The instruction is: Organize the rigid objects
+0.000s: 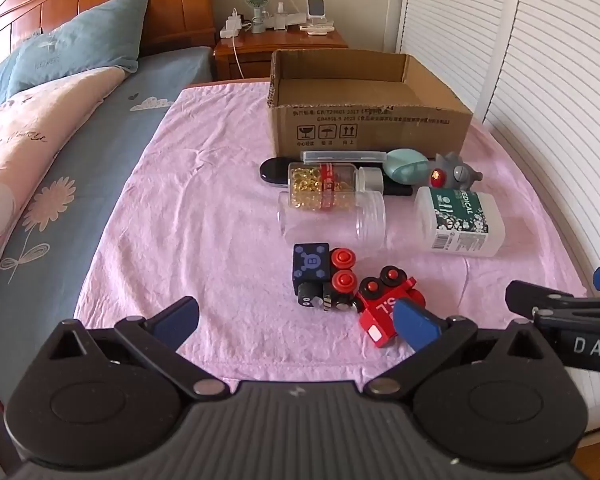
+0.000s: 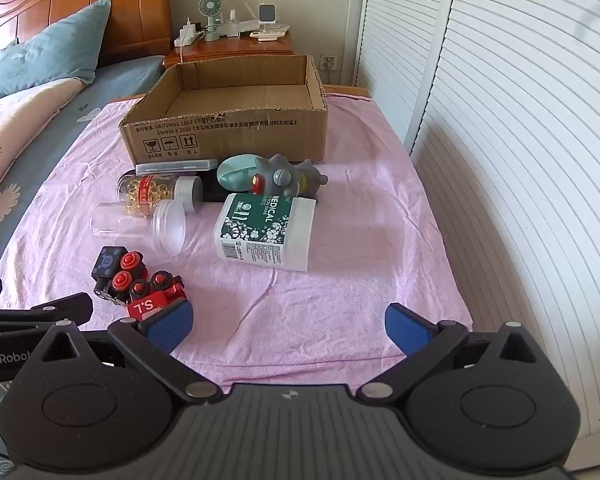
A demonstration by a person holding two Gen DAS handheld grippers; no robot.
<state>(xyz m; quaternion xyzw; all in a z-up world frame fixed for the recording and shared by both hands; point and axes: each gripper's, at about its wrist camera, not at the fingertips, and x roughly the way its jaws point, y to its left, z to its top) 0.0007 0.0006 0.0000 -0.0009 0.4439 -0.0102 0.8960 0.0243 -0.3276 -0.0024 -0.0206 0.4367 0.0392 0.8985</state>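
My left gripper [image 1: 296, 322] and my right gripper [image 2: 288, 326] both hover wide open, holding nothing. Near, at 1 o'clock of the left one, lies the red toy train [image 1: 384, 304]. Farther at 12 o'clock, jars and bottles, then the cardboard box [image 1: 364, 120] on the pink cloth [image 1: 204, 200].

The white bottle [image 2: 265, 232] at frame centre reads "MEDICAL"; the red toy train [image 2: 153, 302] at lower left shows "S.L"; the cardboard box [image 2: 224, 136] above carries "GB/T29601 2013" and "GB4806.9 2023".
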